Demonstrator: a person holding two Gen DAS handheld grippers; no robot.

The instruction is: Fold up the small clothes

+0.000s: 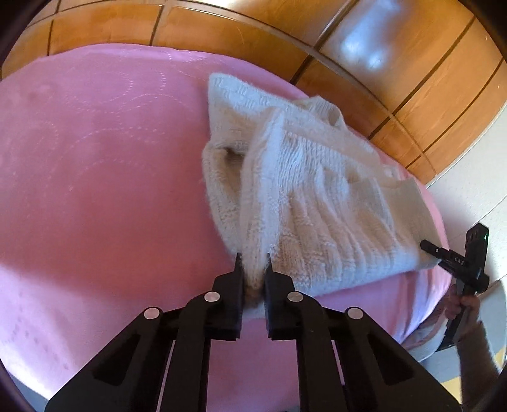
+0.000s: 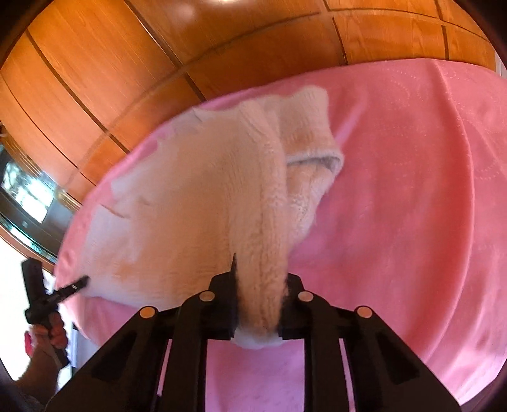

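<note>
A cream knitted sweater lies crumpled on a pink cloth-covered surface. My left gripper is shut on a raised ridge of its near edge, and the knit fills the gap between the jaws. At the far right, my right gripper meets the sweater's other near corner, held by a hand. In the right wrist view the sweater rises in a thick fold, with my right gripper shut on it. My left gripper touches the knit's left edge.
A wooden panelled wall runs behind the pink surface. A white surface borders it on the right in the left wrist view. A dark glass-fronted object stands at the left in the right wrist view. Bare pink cloth spreads beside the sweater.
</note>
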